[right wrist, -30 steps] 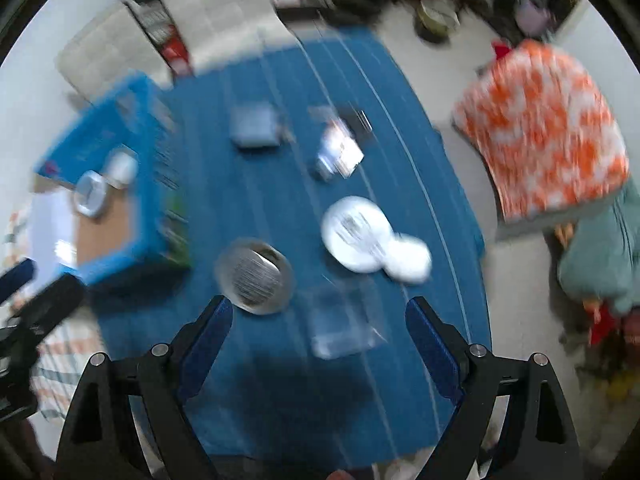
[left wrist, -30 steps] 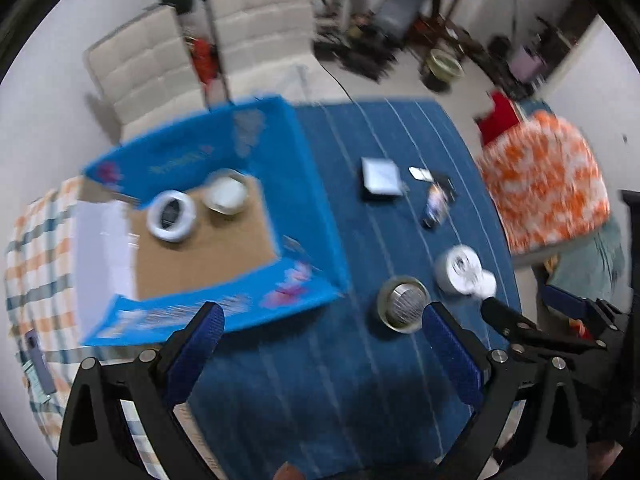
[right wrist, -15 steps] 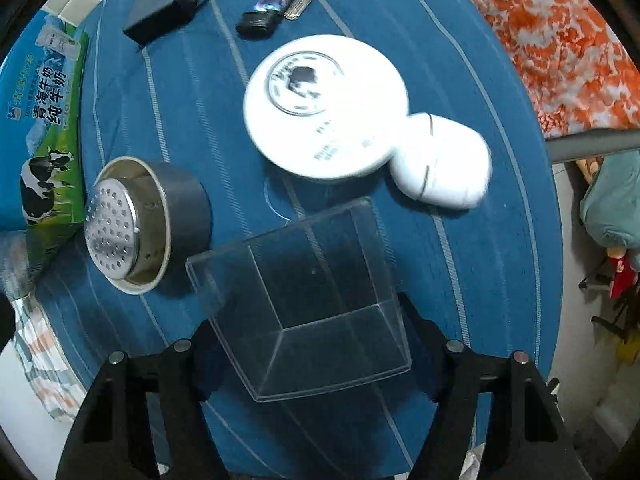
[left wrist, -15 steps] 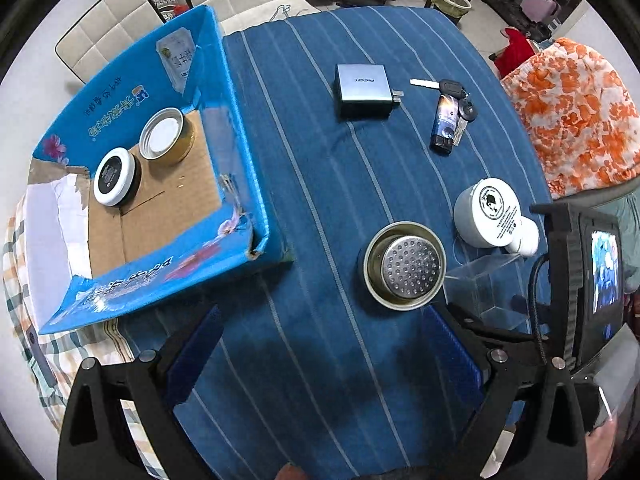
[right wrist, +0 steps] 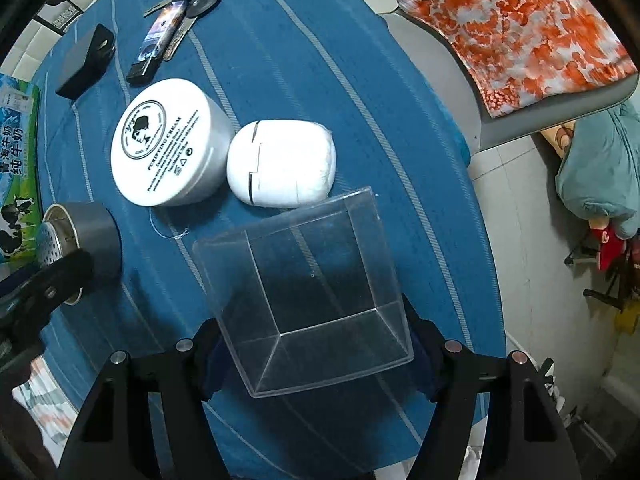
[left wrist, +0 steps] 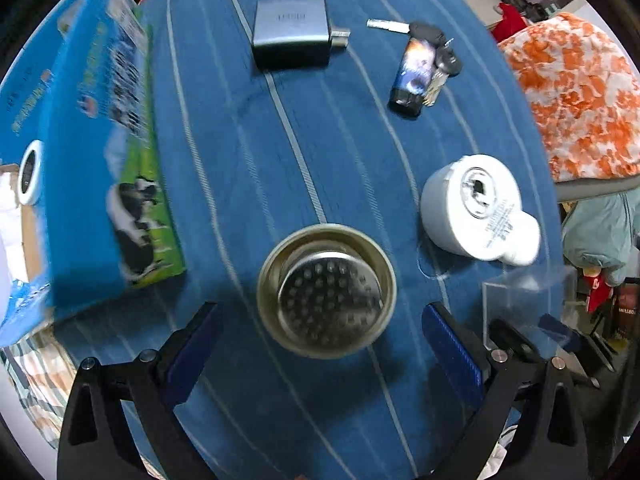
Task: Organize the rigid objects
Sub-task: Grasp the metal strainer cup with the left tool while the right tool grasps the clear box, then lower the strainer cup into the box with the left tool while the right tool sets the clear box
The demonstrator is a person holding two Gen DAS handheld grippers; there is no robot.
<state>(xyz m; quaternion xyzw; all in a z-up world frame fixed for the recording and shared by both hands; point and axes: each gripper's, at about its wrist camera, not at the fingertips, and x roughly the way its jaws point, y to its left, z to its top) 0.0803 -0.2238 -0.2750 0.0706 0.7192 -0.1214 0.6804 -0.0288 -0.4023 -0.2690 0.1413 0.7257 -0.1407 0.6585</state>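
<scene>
Strainer cup [left wrist: 326, 290] between milk carton [left wrist: 116, 152], cream jar [left wrist: 472, 204].

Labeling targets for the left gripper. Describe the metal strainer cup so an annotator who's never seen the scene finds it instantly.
On the blue striped tablecloth, look just right of the blue milk carton box, nearest the left gripper. The metal strainer cup stands there. It is the only metallic item, round with a perforated insert, unlike the white cream jar to its right.

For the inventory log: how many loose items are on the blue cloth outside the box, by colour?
White: 2, cream jar, oval case
Metal: 1, strainer cup
Clear: 1, plastic box
Dark grey or black: 3, charger, lighter, keys
Total: 7
</scene>
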